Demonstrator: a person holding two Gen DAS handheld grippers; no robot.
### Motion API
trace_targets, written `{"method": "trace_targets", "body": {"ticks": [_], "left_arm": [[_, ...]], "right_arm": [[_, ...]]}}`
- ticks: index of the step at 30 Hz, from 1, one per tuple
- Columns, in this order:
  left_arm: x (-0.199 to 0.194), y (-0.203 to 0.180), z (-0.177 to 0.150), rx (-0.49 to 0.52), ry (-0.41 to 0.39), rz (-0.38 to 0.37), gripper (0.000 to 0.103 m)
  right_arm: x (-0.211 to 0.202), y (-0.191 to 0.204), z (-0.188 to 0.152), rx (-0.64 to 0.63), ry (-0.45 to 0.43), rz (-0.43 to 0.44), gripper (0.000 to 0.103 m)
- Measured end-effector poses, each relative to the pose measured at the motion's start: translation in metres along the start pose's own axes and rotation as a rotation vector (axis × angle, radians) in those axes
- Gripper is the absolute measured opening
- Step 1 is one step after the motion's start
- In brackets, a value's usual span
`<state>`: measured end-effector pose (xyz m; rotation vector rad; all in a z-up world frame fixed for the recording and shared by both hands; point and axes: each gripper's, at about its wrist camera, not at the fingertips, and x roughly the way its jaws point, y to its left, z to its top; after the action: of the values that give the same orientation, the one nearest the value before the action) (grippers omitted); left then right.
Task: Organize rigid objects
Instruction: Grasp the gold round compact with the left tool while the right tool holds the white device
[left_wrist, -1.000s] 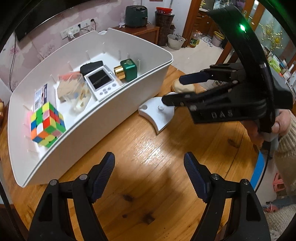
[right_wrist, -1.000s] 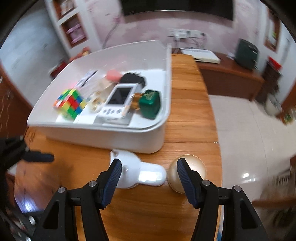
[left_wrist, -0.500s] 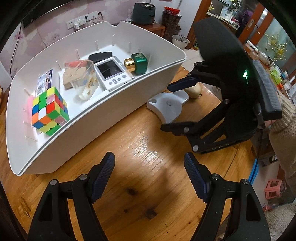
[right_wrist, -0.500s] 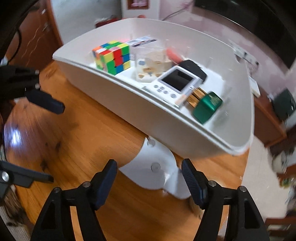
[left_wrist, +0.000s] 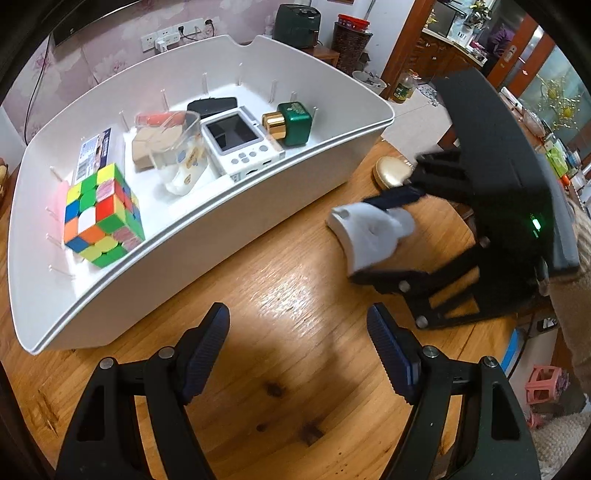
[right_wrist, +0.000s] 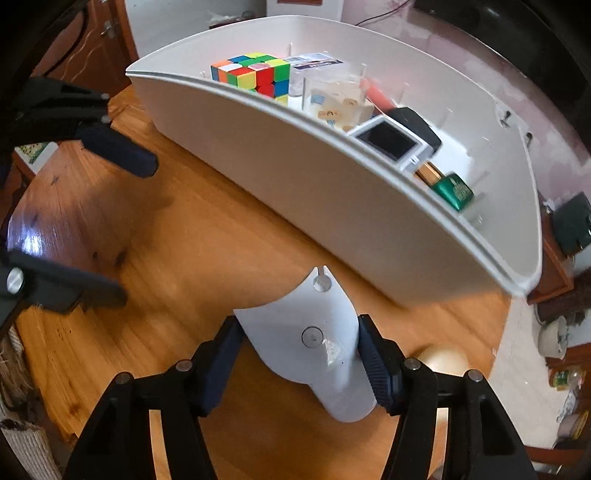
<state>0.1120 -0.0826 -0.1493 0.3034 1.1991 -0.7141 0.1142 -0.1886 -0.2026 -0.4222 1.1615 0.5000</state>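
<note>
- My right gripper has its ribbed blue pads pressed against both sides of the smooth white plastic piece, low centre in the right wrist view; it has a curved edge and a round stud.
- My left gripper sits at the bottom of its own view, fingers wide apart over bare wood.
- The glossy, knotted wooden table carries everything.
- Just past the piece, a white curved plastic bin fills the upper frame.
- Inside I see a bright puzzle cube, a clear cup, a white handheld with a dark screen and a green bottle with a gold cap.
- A rounded gold dome lies on the table right of the bin.
</note>
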Motion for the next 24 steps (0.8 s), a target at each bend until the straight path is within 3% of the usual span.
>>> {"method": "trace_targets", "body": {"ticks": [10,20,24], "left_arm": [[0.015,-0.052,0.034,0.085,-0.020,-0.003,0.080],[0.062,-0.088,0.081,0.025,-0.002,0.028,0.080],[0.082,-0.099,0.089,-0.010,0.023,0.041,0.080]], "right_arm": [[-0.026,-0.023,-0.070,0.277,-0.034,-0.100,0.063],[-0.050,-0.022,-0.110,0.527,-0.089,-0.168,0.063],[-0.053,-0.015,-0.111,0.580,-0.109,-0.188,0.063]]}}
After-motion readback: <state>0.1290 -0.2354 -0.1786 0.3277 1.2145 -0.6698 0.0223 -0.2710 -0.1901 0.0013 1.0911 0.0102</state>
